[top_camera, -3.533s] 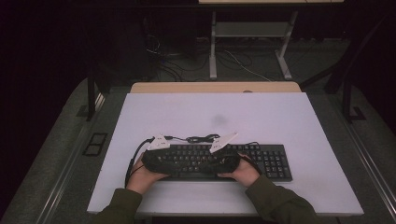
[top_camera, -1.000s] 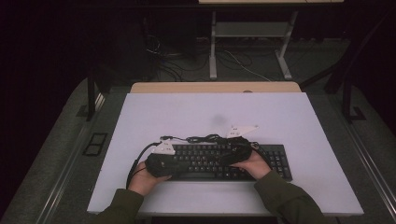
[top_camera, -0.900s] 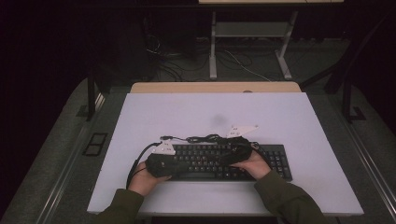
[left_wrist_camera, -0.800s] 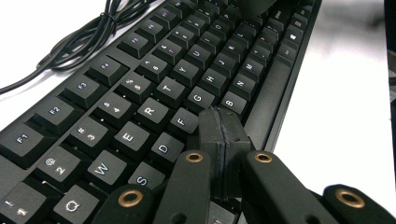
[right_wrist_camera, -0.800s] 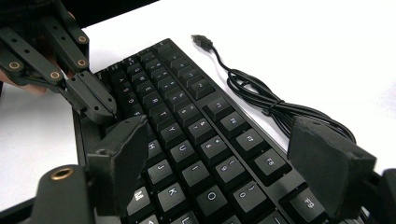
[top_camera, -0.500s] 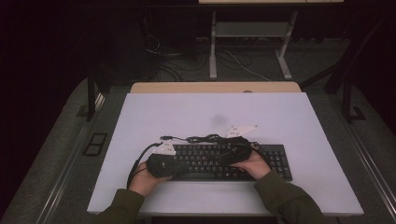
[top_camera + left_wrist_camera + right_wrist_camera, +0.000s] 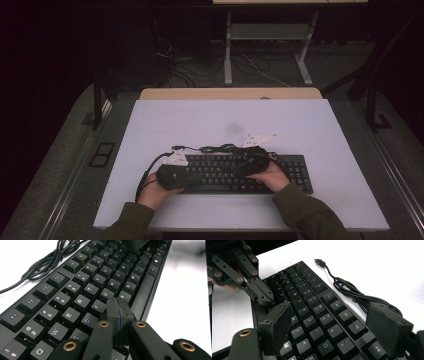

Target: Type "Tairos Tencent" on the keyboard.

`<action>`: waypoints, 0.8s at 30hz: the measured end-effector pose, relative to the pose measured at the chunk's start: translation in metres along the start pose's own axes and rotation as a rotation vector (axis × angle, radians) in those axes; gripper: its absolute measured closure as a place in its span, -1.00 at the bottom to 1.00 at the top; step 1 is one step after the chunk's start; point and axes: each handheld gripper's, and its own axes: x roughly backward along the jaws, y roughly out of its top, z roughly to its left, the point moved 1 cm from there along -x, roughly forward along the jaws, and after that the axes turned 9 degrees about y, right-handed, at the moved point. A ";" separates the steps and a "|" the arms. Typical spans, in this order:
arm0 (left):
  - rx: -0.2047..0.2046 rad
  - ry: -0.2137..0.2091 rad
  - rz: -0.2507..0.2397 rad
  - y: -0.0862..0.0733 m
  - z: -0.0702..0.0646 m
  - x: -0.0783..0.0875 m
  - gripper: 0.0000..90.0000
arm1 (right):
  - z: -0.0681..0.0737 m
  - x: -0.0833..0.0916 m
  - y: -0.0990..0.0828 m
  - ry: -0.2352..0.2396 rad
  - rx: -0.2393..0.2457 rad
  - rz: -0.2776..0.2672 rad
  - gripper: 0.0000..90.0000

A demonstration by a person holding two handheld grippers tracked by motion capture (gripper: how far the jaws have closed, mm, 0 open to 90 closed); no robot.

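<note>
the left claw [image 7: 119, 322], jaws pressed together, pokes the keyboard [image 7: 82, 290] like a fingertip; the right claw [image 7: 337, 327] hovers wide above the keys.

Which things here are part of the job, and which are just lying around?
In use:
- keyboard
- left gripper, shut, tip over the keys
- right gripper, open above the keys

Lying about:
- keyboard's bundled cable, unplugged
- second table behind

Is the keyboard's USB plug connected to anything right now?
No: the USB plug lies loose on the white table, beyond the keyboard.
</note>
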 end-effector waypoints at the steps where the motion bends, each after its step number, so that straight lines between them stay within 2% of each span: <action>1: 0.001 0.001 -0.001 0.000 0.000 0.001 0.98 | 0.000 0.000 0.000 0.000 0.001 0.001 -0.55; 4: 0.000 0.008 -0.012 0.002 0.001 0.002 0.98 | 0.000 0.000 0.000 -0.001 0.003 0.000 -0.55; 8: 0.017 0.021 -0.021 0.003 0.003 0.005 0.98 | 0.000 0.000 0.000 -0.001 0.002 0.003 -0.55; 12: 0.010 0.036 -0.024 0.004 0.007 0.006 0.98 | 0.000 0.000 0.000 0.002 0.006 0.003 -0.55; 24: 0.027 0.074 -0.038 0.006 0.015 0.005 0.98 | 0.000 -0.001 0.000 0.003 0.002 0.003 -0.55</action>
